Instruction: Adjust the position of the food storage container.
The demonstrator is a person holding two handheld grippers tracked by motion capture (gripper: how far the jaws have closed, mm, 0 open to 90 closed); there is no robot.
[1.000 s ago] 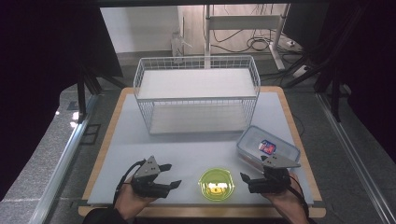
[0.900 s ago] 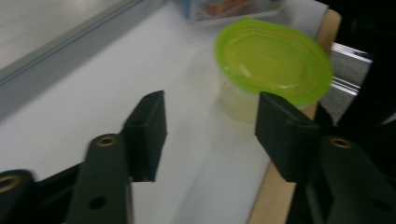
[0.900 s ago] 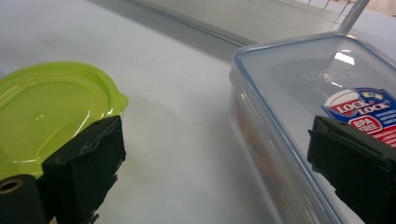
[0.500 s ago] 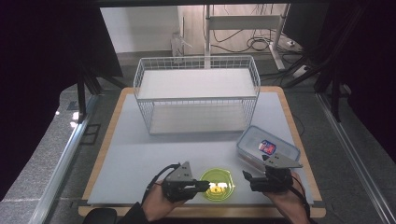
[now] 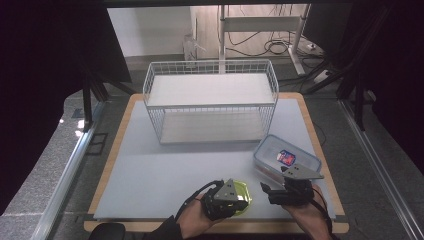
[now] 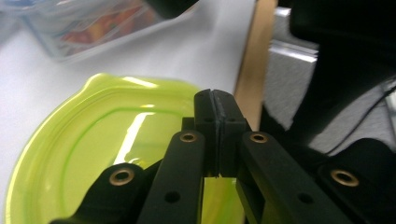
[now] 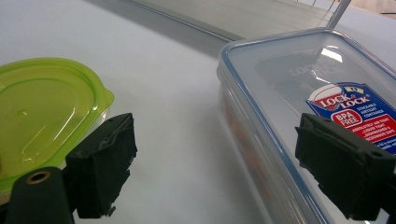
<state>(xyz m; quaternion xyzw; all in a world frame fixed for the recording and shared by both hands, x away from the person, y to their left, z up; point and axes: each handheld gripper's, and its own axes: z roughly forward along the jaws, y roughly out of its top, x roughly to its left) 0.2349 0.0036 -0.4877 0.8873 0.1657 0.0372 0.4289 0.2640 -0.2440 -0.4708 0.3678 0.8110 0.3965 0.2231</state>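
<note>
A round lime-green lid (image 5: pixel 244 192) (image 6: pixel 93 135) (image 7: pixel 42 107) lies flat near the table's front edge. My left gripper (image 5: pixel 239 201) (image 6: pixel 215 100) sits over its near side and covers much of it in the high view. Its jaws have just been closing, and the pads now press together with nothing visible between them. A clear rectangular container (image 5: pixel 285 157) (image 7: pixel 289 74) with a blue-rimmed lid and a label stands to the right. My right gripper (image 5: pixel 265 192) (image 7: pixel 215 135) is open, having just closed a little. One jaw is beside the green lid, the other in front of the container.
A white wire basket (image 5: pixel 210 100) with a shelf stands at the back middle of the grey mat (image 5: pixel 165 170). The wooden table edge (image 5: pixel 310 227) runs close behind both hands. In the left gripper view the clear container (image 6: pixel 88 23) lies beyond the green lid.
My left gripper moved right along the front of the table onto the green lid, and its jaws went from open to shut. The right gripper stayed where it was.
</note>
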